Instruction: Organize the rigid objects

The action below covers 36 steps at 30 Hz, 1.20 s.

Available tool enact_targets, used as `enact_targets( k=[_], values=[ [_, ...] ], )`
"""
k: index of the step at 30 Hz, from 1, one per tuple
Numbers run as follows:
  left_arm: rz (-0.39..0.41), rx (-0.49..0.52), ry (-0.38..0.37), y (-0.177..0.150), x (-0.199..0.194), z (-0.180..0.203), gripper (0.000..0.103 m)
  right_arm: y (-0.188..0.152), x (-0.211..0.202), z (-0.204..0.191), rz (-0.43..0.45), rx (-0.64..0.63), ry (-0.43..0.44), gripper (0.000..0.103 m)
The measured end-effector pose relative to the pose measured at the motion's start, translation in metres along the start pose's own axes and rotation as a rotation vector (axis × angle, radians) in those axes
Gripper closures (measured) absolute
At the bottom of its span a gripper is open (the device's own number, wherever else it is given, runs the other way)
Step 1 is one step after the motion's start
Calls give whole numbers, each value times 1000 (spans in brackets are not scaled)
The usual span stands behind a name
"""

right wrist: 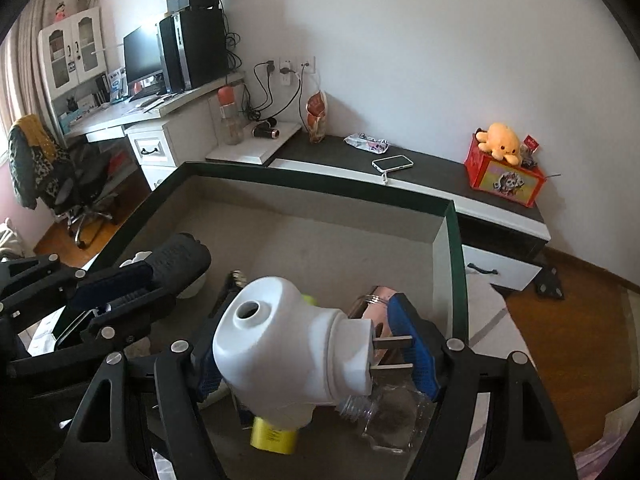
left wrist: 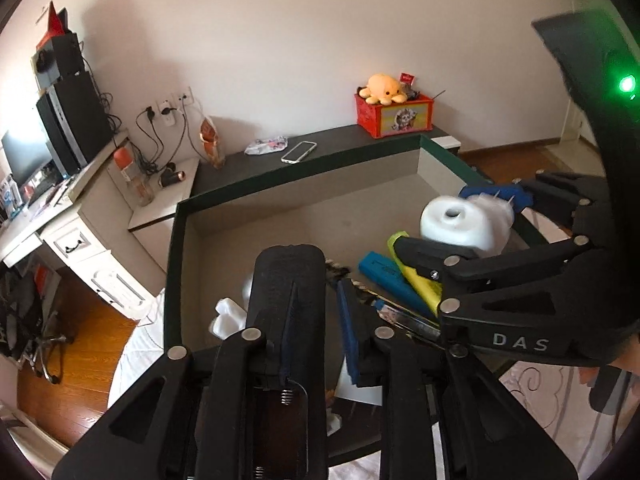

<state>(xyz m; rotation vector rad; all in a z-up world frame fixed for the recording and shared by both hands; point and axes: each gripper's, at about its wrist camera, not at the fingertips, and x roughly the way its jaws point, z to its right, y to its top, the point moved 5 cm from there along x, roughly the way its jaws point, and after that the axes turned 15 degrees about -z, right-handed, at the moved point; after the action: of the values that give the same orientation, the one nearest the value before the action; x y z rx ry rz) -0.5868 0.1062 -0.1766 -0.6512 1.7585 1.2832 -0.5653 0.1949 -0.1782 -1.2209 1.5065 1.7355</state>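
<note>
A black remote (left wrist: 286,300) and a white plug (right wrist: 280,344) are being pinched by the left gripper (left wrist: 312,320) and right gripper (right wrist: 316,344) over the box (right wrist: 320,188), likely for dropping in.

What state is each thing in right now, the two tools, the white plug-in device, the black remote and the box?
Left tool: shut on the black remote, above the box.
Right tool: shut on the white plug-in device, prongs pointing right.
Box: open-topped, with items already inside.
Clear bottle: lying on its side in the box.
Phone: lying flat on the dark shelf.
</note>
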Motion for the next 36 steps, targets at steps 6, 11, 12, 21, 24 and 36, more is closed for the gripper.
enact_targets(
  k=[6, 11, 12, 21, 24, 36],
  values=[
    [18, -37, 14, -5, -13, -7, 32, -1, -17, 6, 43, 52, 49, 19],
    [43, -49, 35, -17, -39, -10, 10, -10, -39, -2, 73, 61, 99, 19],
    [57, -53, 44, -21, -47, -11, 8, -13, -45, -4, 78, 62, 103, 16],
    [198, -138, 67, -73, -134, -23, 0, -50, -127, -34, 224, 16, 51, 0],
    [242, -152, 82, -97, -164, -23, 0, -73, -155, -45, 282, 17, 23, 0],
    [351, -203, 96, -180, -249, -7, 0, -166, -236, -96, 431, 23, -72, 0]
  ],
)
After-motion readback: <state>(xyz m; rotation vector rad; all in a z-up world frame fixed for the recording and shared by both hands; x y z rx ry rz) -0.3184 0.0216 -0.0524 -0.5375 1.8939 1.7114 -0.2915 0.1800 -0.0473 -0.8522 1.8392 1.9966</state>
